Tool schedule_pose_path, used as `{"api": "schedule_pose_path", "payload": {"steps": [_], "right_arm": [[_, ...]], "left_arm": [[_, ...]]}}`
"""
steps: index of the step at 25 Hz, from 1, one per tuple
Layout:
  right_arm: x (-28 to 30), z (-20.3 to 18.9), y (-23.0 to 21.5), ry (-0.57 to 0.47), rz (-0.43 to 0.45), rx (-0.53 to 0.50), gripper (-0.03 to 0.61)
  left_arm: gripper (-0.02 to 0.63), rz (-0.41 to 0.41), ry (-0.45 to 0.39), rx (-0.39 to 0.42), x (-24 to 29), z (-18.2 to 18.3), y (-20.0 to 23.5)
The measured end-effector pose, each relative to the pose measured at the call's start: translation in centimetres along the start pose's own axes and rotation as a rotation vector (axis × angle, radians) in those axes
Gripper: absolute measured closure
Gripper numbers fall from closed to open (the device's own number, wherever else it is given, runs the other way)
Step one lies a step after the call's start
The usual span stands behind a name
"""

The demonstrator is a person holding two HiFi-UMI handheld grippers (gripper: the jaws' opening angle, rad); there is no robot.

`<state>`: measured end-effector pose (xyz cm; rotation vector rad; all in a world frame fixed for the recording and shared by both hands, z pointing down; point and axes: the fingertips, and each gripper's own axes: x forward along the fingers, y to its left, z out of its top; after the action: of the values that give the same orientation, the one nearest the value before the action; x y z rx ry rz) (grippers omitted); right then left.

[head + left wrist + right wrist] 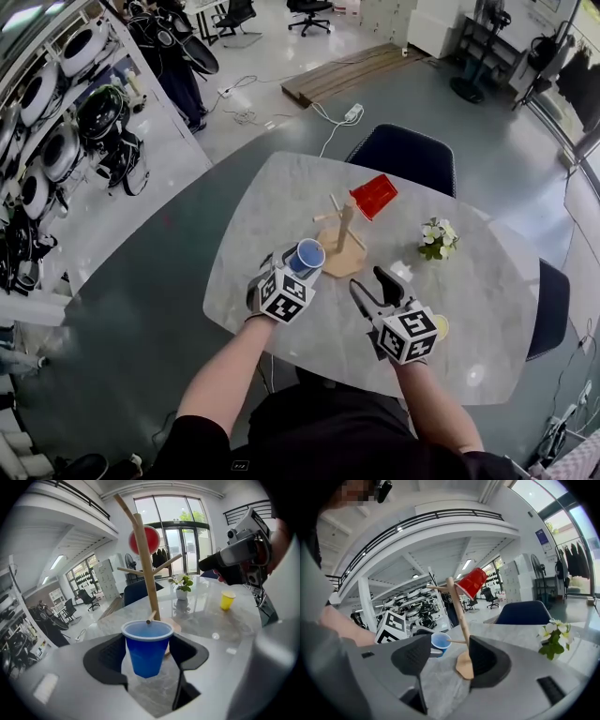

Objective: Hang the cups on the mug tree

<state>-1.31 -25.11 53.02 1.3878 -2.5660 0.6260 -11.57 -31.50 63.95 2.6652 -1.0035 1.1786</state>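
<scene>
Left gripper view: my left gripper is clamping the blue cup, my right gripper is gaping empty, and the rim nudging the peg is threatening to topple the mug tree.

Bright daylight enters through tall windows and glares on the tabletop; gripper views bulge, corners dark.

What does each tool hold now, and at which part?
The left tool grips the blue cup by its sides below the rim. The right tool holds nothing.
</scene>
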Motion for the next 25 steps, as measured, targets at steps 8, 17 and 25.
{"api": "schedule_pose_path", "payload": {"steps": [8, 17, 25], "right_arm": [[-0.8, -0.3, -0.3, -0.008, -0.026, 0.008, 0.318], [-1.5, -0.5, -1.4, -0.006, -0.044, 0.023, 0.318], [-1.9, -0.4, -2.8, -0.017, -0.064, 0.043, 0.318]], "left_arm": [[0.316, -0.028, -0.019, 0.067, 0.4, 1.7, -1.0], [0.315, -0.079, 0.000, 0.156, 2.2, 3.2, -2.5], [0.314, -0.086, 0.047, 0.236, 3.7, 3.9, -3.1]]}}
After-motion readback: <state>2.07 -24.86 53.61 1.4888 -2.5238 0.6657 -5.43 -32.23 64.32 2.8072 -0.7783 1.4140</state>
